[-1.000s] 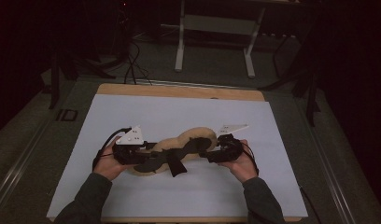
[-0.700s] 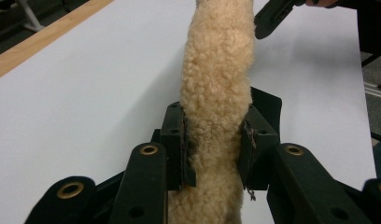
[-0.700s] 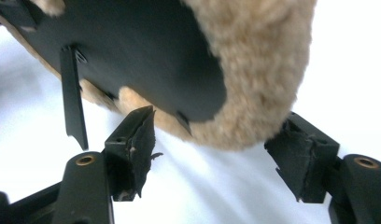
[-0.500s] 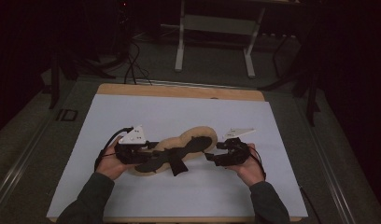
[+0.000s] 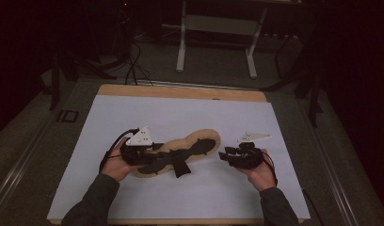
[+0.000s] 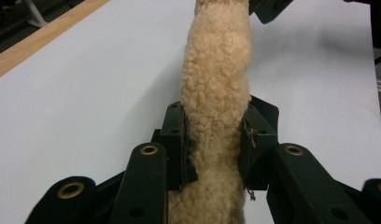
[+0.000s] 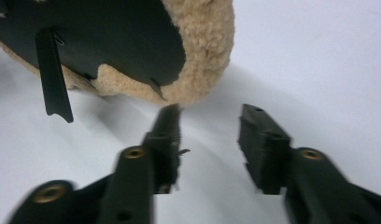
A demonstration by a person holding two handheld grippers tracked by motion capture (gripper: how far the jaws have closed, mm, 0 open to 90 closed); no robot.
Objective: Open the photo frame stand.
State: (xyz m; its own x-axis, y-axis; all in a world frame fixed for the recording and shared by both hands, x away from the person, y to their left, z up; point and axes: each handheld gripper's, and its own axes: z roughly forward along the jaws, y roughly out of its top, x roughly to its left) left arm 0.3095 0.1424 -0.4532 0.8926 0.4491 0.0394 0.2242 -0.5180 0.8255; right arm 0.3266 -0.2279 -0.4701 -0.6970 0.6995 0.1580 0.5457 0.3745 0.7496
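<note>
Left gripper (image 6: 214, 140) clamps the fleece pad (image 6: 216, 93) at frame centre, both pads pressing its sides. Right gripper (image 7: 209, 123), lower frame, has just been closing, nothing between its jaws, pad just above.

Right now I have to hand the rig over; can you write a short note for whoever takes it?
Left gripper: shut on one end of the fleece pad, which lies on the white sheet.
Right gripper: empty, jaws have just been closing, nothing between them; it sits just off the pad's far end, apart from it.
Pad: tan fleece around a black face, with a black strap hanging loose.
Done: one end gripped.
Left: probably take the free end with the right gripper.
</note>
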